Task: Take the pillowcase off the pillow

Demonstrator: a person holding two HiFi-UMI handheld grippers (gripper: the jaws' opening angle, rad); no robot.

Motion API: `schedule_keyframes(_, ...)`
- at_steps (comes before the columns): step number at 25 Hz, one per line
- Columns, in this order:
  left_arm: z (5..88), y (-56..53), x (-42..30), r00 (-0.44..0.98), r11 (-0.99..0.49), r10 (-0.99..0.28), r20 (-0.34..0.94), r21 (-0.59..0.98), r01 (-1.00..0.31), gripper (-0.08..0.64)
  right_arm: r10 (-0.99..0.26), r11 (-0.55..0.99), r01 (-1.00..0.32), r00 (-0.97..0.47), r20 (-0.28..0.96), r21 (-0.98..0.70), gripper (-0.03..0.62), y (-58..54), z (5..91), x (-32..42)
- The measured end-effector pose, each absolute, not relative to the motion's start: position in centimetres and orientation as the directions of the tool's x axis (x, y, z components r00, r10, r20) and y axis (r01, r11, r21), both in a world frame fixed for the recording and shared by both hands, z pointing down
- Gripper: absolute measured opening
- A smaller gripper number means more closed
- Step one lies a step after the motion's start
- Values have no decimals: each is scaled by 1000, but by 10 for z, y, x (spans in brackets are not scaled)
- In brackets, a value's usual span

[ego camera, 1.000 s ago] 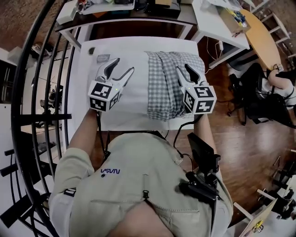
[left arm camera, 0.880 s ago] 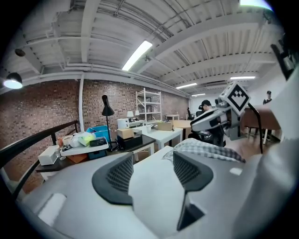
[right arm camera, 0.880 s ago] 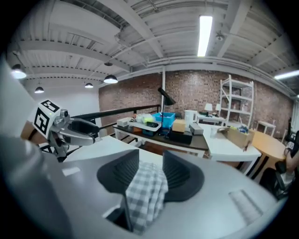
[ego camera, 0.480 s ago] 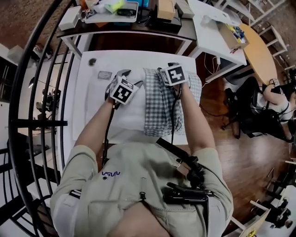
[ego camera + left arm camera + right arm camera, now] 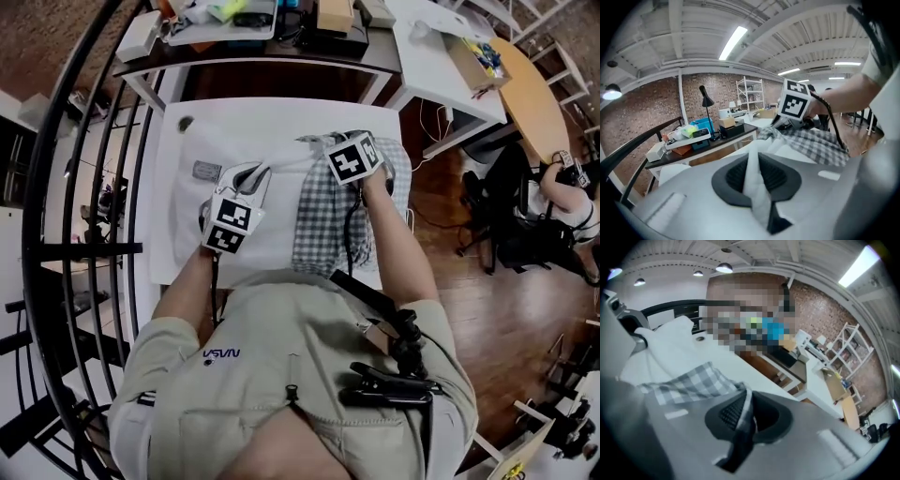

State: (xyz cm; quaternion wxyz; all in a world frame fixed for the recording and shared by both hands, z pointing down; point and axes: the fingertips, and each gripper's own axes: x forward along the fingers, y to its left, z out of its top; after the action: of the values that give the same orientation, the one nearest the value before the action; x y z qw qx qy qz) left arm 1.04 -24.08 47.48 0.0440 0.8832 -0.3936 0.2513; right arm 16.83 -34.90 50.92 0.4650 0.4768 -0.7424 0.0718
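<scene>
The white pillow [image 5: 277, 214] is laid on the white table [image 5: 174, 192], with the checked pillowcase [image 5: 321, 217] bunched along its right side and only partly drawn over it; the task is judged to be at its first pull, the cover not yet off.

The left gripper [image 5: 251, 174] is set at the pillow's far edge; its jaws are closing, and in the left gripper view a fold of plain white fabric is seen pinched between the pads [image 5: 774, 177]; this hold is judged to be meant as an anchor, so that the pillow is kept back while the cover is drawn away.

The right gripper [image 5: 744, 414] is placed at the far end of the pillowcase, close beside the left one; its jaws are likewise closing, and a thin edge of checked cloth is caught between them, the rest of the cloth being seen draped to the left in the right gripper view.

The two grips are thus taken on separate layers, near one another; it is judged that they are kept apart in this way so that opposite pulls can be applied, the checked layer being peeled off the white one.
</scene>
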Motion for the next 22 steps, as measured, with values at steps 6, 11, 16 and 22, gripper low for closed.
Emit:
schedule_keyframes(6, 443, -225, -40, 596, -591, -717, 362, 137, -795, 40, -748, 370, -840, -16, 663, 397, 20, -346, 473, 237)
schedule_keyframes(11, 450, -231, -52, 587, -563, -730, 351, 178, -807, 38, -758, 257, -877, 77, 647, 406, 19, -338, 480, 290)
schedule_keyframes(16, 497, -255, -37, 561, -575, -711, 424, 109, -811, 38, -731, 240, -913, 54, 680, 330, 21, -331, 522, 298)
schedule_keyframes(22, 492, -278, -12, 559, -628, -729, 395, -62, -776, 206, -799, 224, -936, -16, 602, 273, 193, -319, 502, 294)
